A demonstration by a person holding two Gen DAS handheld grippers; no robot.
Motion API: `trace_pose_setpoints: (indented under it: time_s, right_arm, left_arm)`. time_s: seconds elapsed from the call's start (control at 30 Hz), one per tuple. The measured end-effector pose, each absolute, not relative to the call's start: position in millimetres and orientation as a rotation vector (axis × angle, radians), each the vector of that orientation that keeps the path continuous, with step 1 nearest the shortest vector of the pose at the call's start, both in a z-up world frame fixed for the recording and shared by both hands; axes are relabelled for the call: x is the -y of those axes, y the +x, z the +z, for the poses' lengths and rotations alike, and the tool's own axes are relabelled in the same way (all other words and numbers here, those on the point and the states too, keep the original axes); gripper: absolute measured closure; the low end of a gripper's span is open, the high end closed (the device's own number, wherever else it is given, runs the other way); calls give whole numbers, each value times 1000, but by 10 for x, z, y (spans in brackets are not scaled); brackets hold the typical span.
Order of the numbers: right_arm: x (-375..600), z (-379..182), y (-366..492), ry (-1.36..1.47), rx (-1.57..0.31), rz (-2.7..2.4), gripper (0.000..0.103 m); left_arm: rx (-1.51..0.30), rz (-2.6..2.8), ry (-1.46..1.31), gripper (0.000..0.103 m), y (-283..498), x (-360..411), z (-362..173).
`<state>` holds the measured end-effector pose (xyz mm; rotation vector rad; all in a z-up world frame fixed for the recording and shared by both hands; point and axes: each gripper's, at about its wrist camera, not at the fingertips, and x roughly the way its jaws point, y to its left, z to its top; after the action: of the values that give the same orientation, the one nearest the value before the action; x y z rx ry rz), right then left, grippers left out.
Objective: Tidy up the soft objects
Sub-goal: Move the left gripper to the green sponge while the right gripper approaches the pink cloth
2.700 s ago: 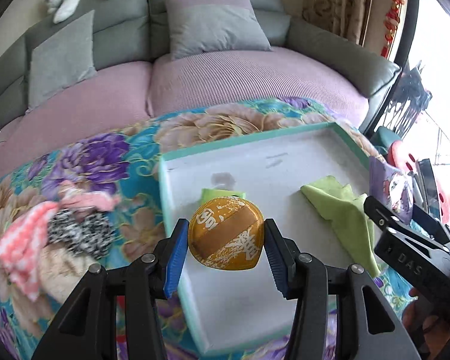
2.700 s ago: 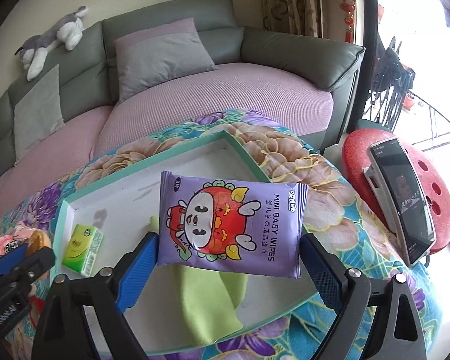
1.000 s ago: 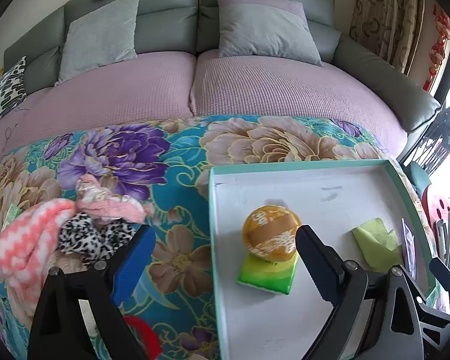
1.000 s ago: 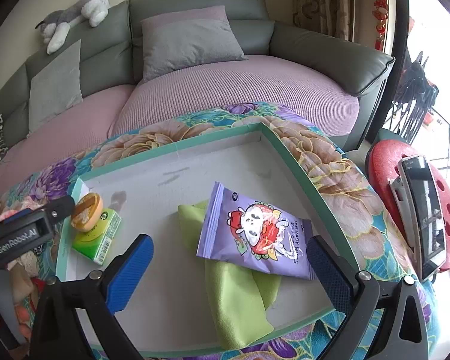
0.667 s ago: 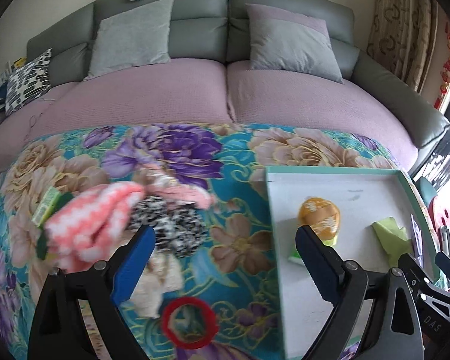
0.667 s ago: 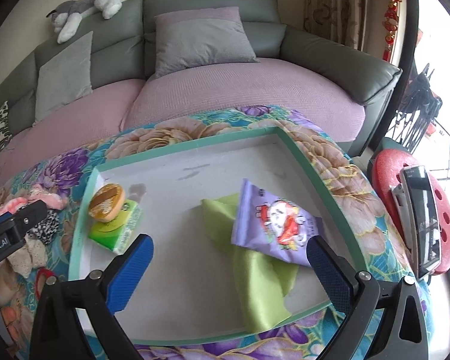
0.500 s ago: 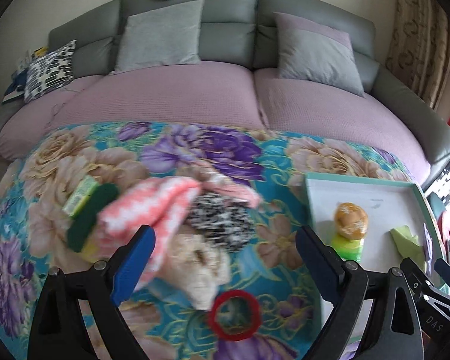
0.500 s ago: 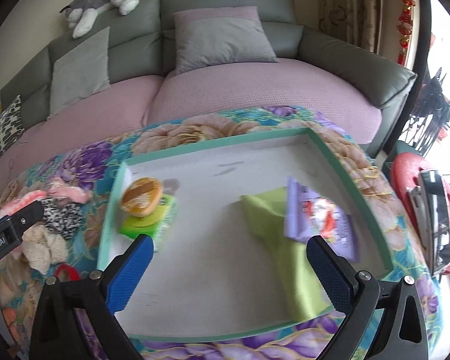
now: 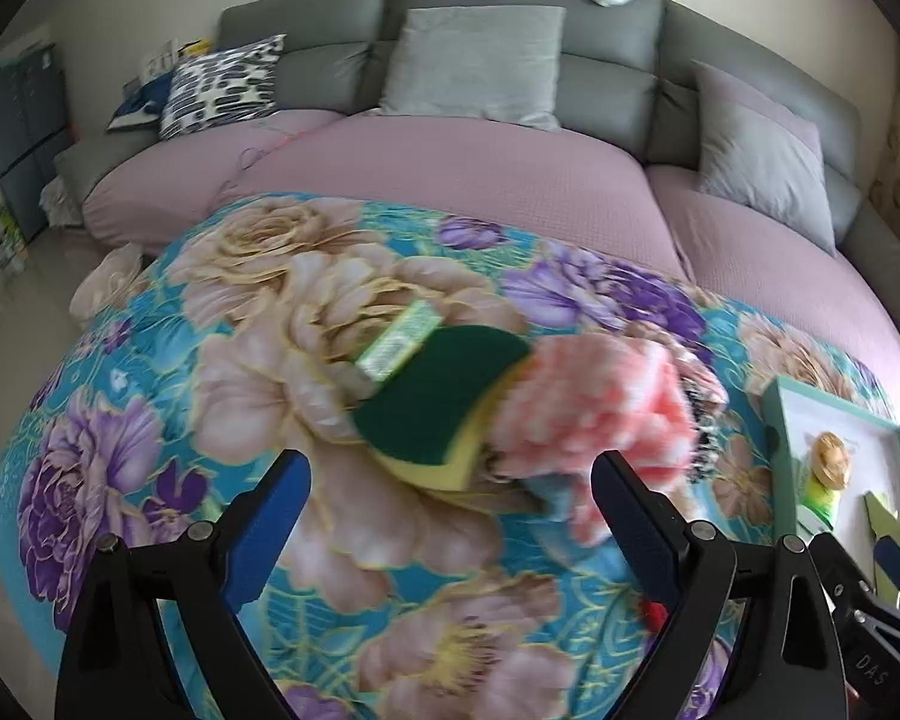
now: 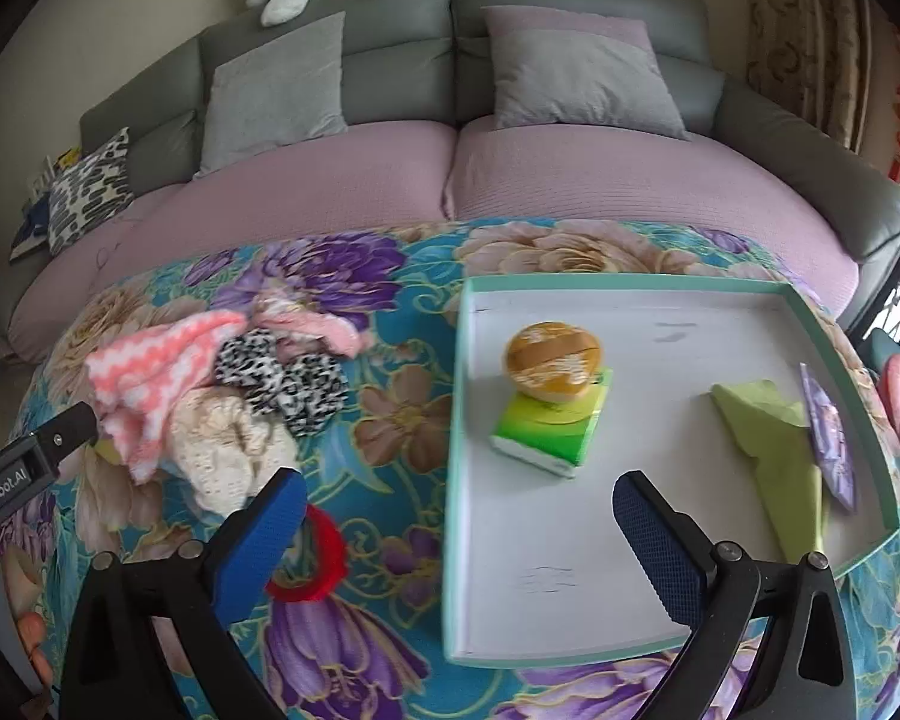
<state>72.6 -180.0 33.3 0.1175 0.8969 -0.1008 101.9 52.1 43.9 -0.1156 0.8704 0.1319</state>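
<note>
Left wrist view:
- Left gripper [image 9: 444, 510]: jaws spread wide at the bottom of the frame, nothing between the blue pads [image 9: 264, 531].
- Sponge [image 9: 444, 402]: dark green top over a yellow base, centre of the frame, just above the gap between the jaws, lying on the floral cloth [image 9: 258, 360].
- Green packet [image 9: 399, 342]: small, tilted, touching the sponge's upper left edge.
- Pink zigzag cloth [image 9: 594, 408]: blurred, right of centre, pressed against the sponge's right side.
- Tray [image 9: 777, 450]: teal-rimmed, at the right edge, with the orange round pad [image 9: 832, 459] sitting on a green tissue pack [image 9: 822, 495].
- Sofa [image 9: 480, 162]: fills the upper half, with grey cushions.

Right wrist view:
- Right gripper [image 10: 456, 534]: jaws wide apart at the bottom, holding nothing, hovering over the tray's [image 10: 457, 480] left rim.
- Orange round pad [image 10: 553, 353]: stacked on the green tissue pack [image 10: 549, 426], upper left of the tray.
- Lime cloth [image 10: 774, 438]: right side of the tray, with the purple wipes pack [image 10: 828, 438] lying over its right edge.
- Soft pile: pink zigzag cloth [image 10: 150, 372], leopard-print fabric [image 10: 288, 378] and cream knit [image 10: 228, 450], left of centre on the floral cloth [image 10: 402, 420].
- Red ring [image 10: 315, 558]: lower left, partly behind the gripper's left pad.
- Left gripper [image 10: 30, 462]: only its black body shows at the left edge.
</note>
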Motion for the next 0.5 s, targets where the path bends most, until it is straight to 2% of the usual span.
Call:
trace_pose_setpoints:
  time_s: [0.5]
  right_arm:
    - [1221, 160, 885, 48, -949, -42, 0]
  left_arm:
    - [-889, 212, -213, 8, 1005, -1170, 285]
